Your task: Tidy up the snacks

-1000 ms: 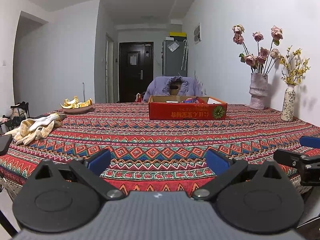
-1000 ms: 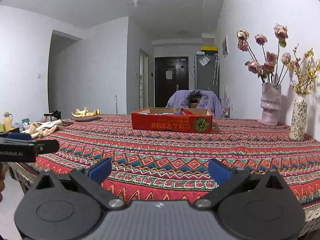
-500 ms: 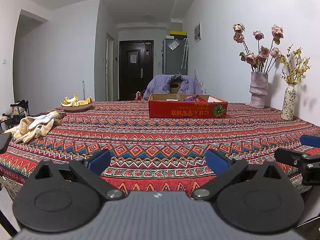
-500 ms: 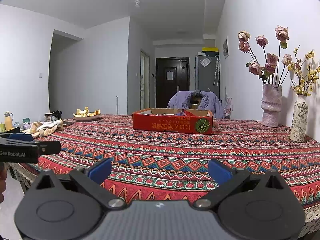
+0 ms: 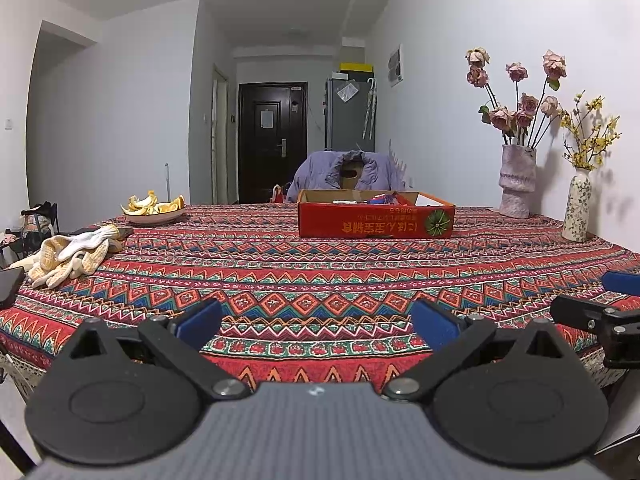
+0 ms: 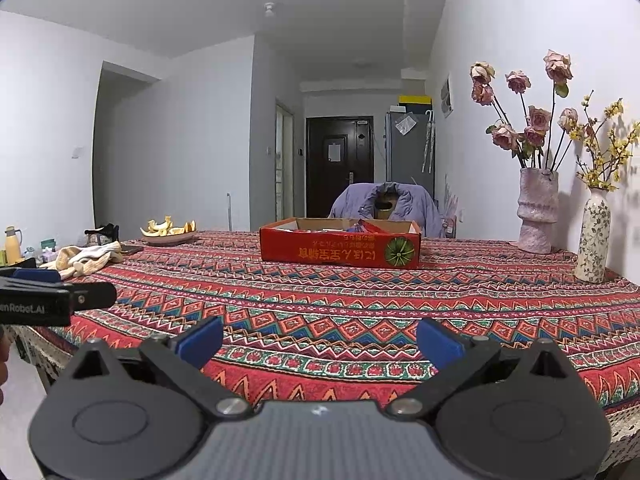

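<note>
A shallow red cardboard box (image 5: 376, 220) (image 6: 340, 249) stands far across the patterned tablecloth, with colourful snack packets (image 5: 386, 199) (image 6: 366, 225) showing over its rim. My left gripper (image 5: 316, 322) hangs open over the table's near edge, nothing between its blue pads. My right gripper (image 6: 320, 340) is open too, beside it at the near edge and also empty. Both are far from the box. In the left wrist view, the right gripper's finger (image 5: 592, 314) pokes in from the right; the left gripper's finger (image 6: 60, 298) shows at the left of the right wrist view.
A plate of orange peels (image 5: 154, 210) and a pair of work gloves (image 5: 68, 256) lie at the left. Two vases of flowers (image 5: 518, 184) (image 5: 576, 210) stand by the right wall. A chair draped with a purple jacket (image 5: 348, 172) is behind the box. A dark phone (image 5: 8, 286) lies at the left edge.
Both grippers have risen and tilted slightly, so the table looks a little lower in view. Both stay open and empty.
</note>
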### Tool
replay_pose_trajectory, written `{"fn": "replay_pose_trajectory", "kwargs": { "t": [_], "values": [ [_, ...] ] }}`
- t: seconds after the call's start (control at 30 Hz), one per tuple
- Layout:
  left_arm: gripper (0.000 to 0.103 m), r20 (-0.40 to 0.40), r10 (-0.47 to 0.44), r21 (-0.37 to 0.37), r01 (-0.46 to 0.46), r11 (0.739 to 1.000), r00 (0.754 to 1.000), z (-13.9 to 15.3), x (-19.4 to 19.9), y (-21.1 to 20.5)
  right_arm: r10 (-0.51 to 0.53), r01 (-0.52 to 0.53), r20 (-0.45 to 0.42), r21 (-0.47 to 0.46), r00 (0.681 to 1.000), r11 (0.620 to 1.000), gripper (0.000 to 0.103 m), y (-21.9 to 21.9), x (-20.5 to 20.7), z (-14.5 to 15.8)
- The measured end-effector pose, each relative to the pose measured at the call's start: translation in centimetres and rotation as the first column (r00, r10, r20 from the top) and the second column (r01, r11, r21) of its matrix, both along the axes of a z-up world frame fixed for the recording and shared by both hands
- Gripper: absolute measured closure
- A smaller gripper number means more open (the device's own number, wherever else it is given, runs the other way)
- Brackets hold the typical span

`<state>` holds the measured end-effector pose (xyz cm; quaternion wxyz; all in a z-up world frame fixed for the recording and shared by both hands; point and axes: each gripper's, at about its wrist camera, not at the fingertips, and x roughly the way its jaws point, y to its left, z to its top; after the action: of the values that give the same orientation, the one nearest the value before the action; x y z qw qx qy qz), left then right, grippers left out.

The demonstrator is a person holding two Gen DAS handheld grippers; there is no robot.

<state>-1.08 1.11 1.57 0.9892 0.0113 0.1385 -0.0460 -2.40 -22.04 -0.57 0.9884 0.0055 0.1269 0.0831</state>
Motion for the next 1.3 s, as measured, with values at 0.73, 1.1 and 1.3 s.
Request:
{"fn": "replay_pose_trajectory", "kwargs": {
  "t": [0.73,1.1,1.3],
  "values": [
    [0.0,-0.002,0.002,0.0,-0.002,1.0,1.0,0.02,0.1,0.18,0.003,-0.003,-0.003,0.007,1.0,1.0,0.0,-0.08,0.1,0.12],
    [0.0,-0.003,0.004,0.001,-0.004,1.0,1.0,0.07,0.14,0.18,-0.01,0.01,0.011,0.016,1.0,1.0,0.0,-0.25,-0.1,0.27],
    [0.0,-0.003,0.004,0.001,-0.004,1.0,1.0,0.06,0.19,0.25,-0.01,0.01,0.02,0.005,1.0,1.0,0.0,-0.08,-0.26,0.37]
  ]
}}
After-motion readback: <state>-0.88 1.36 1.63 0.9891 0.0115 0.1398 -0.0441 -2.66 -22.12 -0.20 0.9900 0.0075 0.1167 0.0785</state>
